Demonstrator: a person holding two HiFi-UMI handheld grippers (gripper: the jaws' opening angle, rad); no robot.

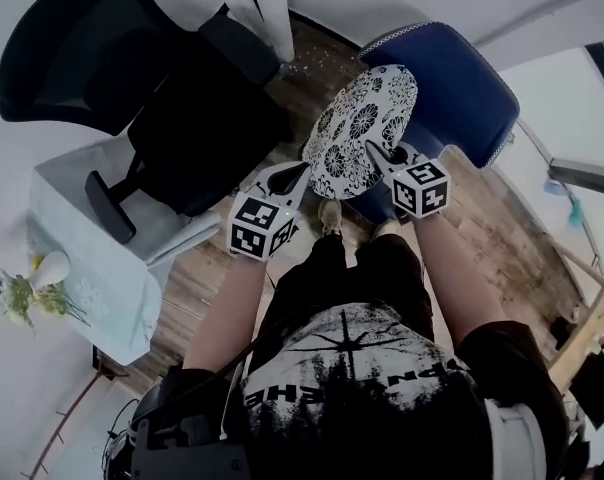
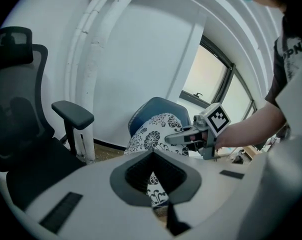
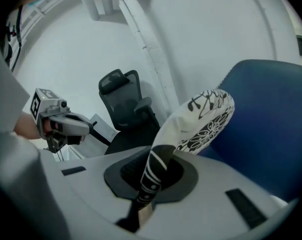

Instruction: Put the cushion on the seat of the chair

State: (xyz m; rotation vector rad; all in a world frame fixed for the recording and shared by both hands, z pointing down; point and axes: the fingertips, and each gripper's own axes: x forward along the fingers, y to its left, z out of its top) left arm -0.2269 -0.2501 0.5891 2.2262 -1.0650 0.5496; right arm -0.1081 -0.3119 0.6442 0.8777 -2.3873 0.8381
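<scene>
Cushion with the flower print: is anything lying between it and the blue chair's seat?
Nothing visible. The cushion hangs over the blue chair, held by the left tool and the right tool; the black office chair stands aside.

Cut off by the top edge at the upper left of the head view: the back of the black chair (image 1: 197, 133). Hidden under the cushion (image 1: 362, 128): the middle of the blue chair (image 1: 462, 88). Too small and blurry at the left edge to tell apart: the flowers (image 1: 27, 293). Cut off at the lower right edge: a wooden thing (image 1: 587, 333), kind not clear. In the left gripper view, hidden behind the left gripper (image 2: 155, 194): the bottom of the cushion. In the right gripper view, cut off by the right edge: the blue chair.
</scene>
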